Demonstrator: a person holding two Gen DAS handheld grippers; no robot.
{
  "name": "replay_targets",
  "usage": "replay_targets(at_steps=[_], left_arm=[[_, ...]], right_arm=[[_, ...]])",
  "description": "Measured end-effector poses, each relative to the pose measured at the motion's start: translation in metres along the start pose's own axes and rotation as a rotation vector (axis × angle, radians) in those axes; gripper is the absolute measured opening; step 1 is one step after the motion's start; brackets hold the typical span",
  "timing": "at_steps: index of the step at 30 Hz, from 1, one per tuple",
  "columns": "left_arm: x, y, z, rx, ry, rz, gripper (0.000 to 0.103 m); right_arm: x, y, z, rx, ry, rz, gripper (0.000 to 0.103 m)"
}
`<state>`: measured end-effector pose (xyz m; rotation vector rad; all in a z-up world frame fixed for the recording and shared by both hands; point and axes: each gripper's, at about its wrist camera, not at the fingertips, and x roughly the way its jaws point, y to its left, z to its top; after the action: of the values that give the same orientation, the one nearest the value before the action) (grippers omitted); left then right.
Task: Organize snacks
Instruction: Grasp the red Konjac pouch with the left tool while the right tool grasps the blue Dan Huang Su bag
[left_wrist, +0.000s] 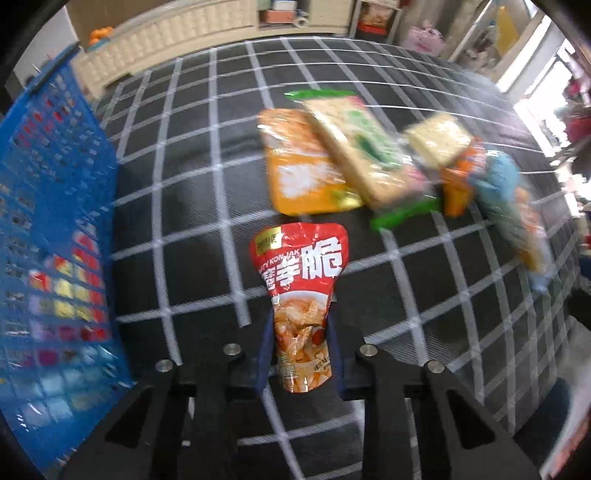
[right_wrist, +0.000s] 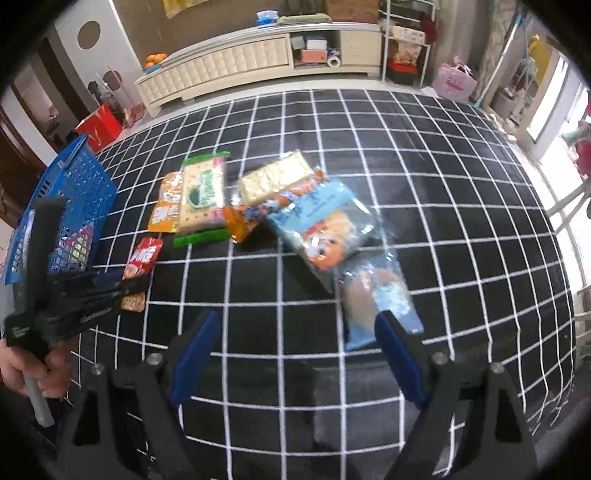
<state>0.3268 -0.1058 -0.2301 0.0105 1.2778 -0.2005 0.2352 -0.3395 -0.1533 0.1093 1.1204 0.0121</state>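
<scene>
The red snack pouch is being pinched by the left gripper, long axis along the fingers; the blue basket is lying just to its left. The right gripper is being held open, empty.

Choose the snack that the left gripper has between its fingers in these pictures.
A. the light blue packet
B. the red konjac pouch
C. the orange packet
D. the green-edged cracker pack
B: in the left wrist view the left gripper pinches the lower half of the red konjac pouch, while the other snacks lie apart on the checked cloth.
</scene>
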Motion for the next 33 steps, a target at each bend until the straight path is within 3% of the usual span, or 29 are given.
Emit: replay_targets(at_steps=[8,18,26,33], left_arm=[[-0.041,-0.045,-0.034,0.045,-0.064,-0.044,0.023],[-0.049,-0.066,-0.026,0.039,-0.086,-0.082,0.023],[-0.052,-0.087,-0.009,0.069,-0.188,-0.050,0.023],[-0.041,-0.091,0.016,0.034,-0.196,-0.042,0.023]], right_arm=[[-0.007,-0.010,-0.015,0.002,0.008,-0.013,0.089],[0.000,-0.026,-0.029,0.005,0.033,-0.019,0.089],[0.013,-0.036,0.001,-0.102,0.020,-0.069,0.089],[0.041,-0.030,0.036,-0.227,0.048,-0.043,0.089]])
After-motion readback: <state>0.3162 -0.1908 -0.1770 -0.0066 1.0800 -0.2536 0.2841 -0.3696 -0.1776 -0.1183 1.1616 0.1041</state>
